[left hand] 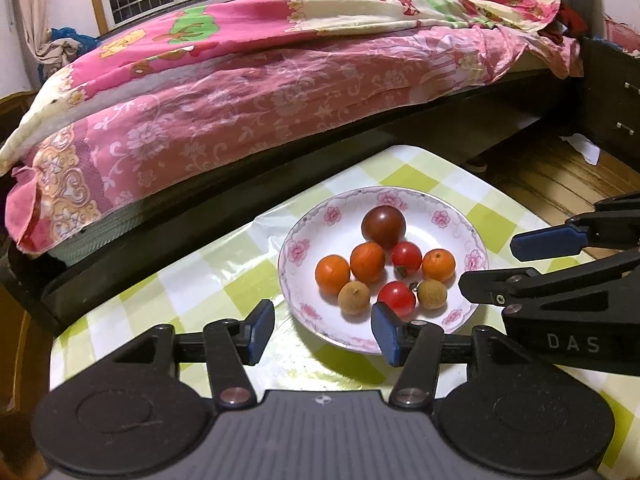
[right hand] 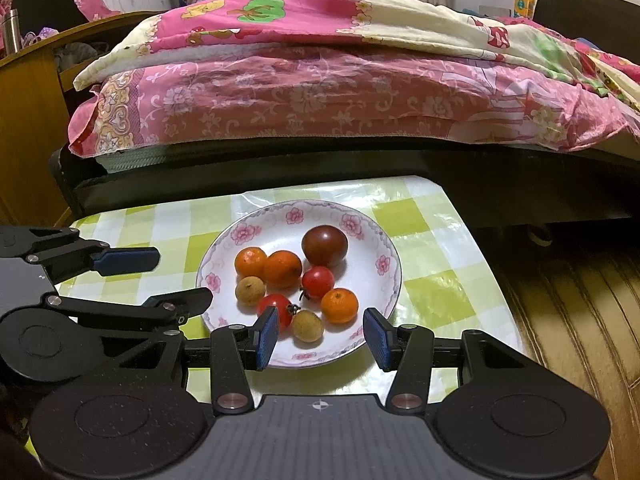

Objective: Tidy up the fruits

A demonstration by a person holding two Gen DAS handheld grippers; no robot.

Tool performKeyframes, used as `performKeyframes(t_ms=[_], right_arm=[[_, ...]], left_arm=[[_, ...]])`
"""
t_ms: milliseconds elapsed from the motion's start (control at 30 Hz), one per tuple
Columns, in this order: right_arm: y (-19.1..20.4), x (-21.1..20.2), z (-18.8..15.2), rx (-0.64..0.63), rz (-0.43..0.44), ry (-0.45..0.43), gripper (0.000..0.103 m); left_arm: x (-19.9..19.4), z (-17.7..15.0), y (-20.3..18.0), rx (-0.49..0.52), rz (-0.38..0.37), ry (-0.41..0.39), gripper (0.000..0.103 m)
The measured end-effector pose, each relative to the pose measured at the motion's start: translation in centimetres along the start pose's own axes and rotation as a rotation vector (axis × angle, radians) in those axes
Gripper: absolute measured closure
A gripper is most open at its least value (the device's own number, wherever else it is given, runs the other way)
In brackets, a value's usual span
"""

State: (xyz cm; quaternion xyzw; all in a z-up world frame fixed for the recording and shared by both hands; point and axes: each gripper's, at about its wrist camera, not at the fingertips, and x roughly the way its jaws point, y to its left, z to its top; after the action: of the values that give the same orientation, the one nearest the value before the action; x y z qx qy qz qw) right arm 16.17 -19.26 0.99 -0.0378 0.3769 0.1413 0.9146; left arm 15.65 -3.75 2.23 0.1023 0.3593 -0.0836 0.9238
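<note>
A white floral plate (left hand: 308, 236) (right hand: 380, 240) sits on a green-checked table. It holds a dark red tomato (left hand: 383, 221) (right hand: 324, 245), three small oranges (left hand: 367, 261) (right hand: 281, 268), two red cherry tomatoes (left hand: 397, 298) (right hand: 317, 281) and two brown longans (left hand: 353, 298) (right hand: 307, 325). My left gripper (left hand: 322, 334) is open and empty at the plate's near-left rim. My right gripper (right hand: 323, 338) is open and empty over the plate's near rim, by a longan. Each gripper also shows in the other's view, the right one (left hand: 500, 264) and the left one (right hand: 180, 276).
A bed with pink floral bedding (left hand: 260, 92) (right hand: 320, 80) runs right behind the table (left hand: 420, 176) (right hand: 424, 216). Wooden floor (right hand: 568, 300) lies to the right. A dark drawer unit (left hand: 612, 100) stands at the far right, a wooden desk (right hand: 28, 120) at the left.
</note>
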Motion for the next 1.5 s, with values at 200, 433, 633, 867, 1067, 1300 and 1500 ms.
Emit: performKeyframes(t_ms=[200,433,633,867,1067,1300,1500], right_arm=[[0.3,-0.7,-0.7,0.003,0.007,0.002,0.058],[0.7,-1.8,-1.7,0.002,-0.003,0.002,0.054],[1.2,-3.1,-3.0,0.019,-0.003,0.010,0.053],[1.7,-4.6,-4.5,0.045,0.004,0.025,0.053],[2.1,-5.2,-5.8,0.066,-0.003,0.056,0.053],[2.3,-6.0,-7.2,0.097,0.003,0.084,0.053],[2.8,-7.0,-8.1,0.108,0.019,0.090,0.053]], left_arm=[[-1.0,-0.9,0.3,-0.030,0.020,0.003,0.028],[-2.5,-2.3,0.2,-0.039,0.029,0.000,0.020],[-3.6,-3.6,0.1,-0.055,0.033,0.007,0.017],[-5.0,-5.1,0.0,-0.080,0.039,0.019,0.014],[-6.3,-6.3,0.0,-0.112,0.033,0.037,0.008],[-7.5,-7.5,-0.2,-0.131,0.033,0.055,0.007],[-8.2,-8.3,-0.3,-0.150,0.037,0.074,0.007]])
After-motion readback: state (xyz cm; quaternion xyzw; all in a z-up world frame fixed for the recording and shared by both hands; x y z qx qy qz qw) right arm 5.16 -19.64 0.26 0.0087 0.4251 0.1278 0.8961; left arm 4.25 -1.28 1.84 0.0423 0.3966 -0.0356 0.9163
